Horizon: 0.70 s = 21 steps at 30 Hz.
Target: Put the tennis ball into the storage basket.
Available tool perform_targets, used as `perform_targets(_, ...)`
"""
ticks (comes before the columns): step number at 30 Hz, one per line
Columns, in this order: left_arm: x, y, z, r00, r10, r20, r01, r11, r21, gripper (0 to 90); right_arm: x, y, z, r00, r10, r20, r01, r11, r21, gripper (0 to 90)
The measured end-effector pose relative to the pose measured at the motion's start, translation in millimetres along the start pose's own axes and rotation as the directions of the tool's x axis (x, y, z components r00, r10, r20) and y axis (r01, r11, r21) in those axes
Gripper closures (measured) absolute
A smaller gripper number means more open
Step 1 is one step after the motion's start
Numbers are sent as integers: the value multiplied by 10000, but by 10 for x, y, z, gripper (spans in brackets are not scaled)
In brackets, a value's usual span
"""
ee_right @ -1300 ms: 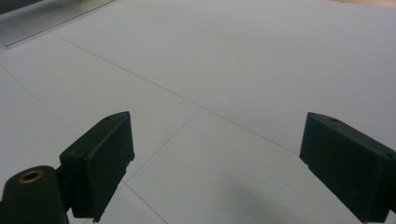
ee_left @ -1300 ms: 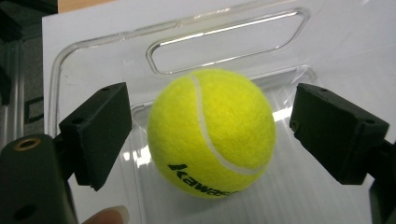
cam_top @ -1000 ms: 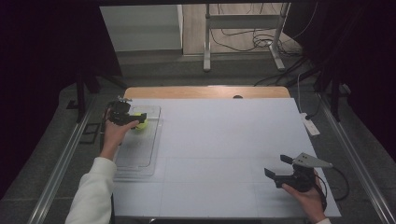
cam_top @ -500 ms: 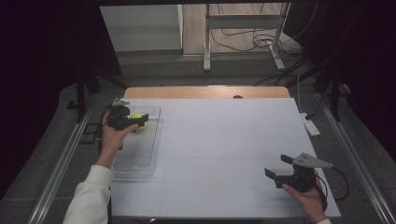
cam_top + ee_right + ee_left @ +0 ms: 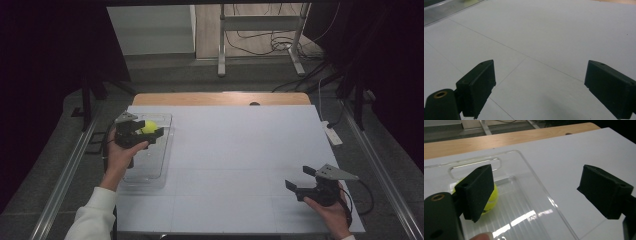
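**Tennis ball and clear tray**

Tennis ball (image 5: pixel 148 128): yellow-green, round, lying inside the tray at its far end, just below the handle slot. Sits left of centre in the high view, lower left in the left gripper view, partly hidden.

Clear plastic tray (image 5: pixel 159 165): transparent, rectangular, ribbed floor, raised rim, cut-out handle at the far end. Lies flat, left of the high view's centre.

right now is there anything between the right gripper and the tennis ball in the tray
Only bare white table lies between the right gripper and the tennis ball in the clear tray, as the high view shows.
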State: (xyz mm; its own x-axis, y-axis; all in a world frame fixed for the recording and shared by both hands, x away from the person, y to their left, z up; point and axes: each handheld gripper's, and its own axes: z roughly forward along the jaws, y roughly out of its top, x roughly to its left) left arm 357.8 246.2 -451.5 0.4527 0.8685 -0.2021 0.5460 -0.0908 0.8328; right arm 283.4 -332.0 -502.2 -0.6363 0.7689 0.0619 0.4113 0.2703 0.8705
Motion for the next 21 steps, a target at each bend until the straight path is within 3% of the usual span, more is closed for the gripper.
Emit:
perform_targets(4, -114, -79, -50, 9993, 76, 376, -73, 9999, -78, 137, 2, 2, -7, 10000, 18, 15, -18, 10000, -11, 100)
perform_targets(14, -330, -284, -205, 9966, 364, 746, -349, 9992, -208, 131, -7, 2, -13, 10000, 25, 36, -25, 10000, -37, 100)
perform_targets(21, -428, -489, -307, 9942, 224, 1051, -197, 9995, -266, 125, -3, 7, -18, 10000, 35, -1, -35, 10000, -61, 100)
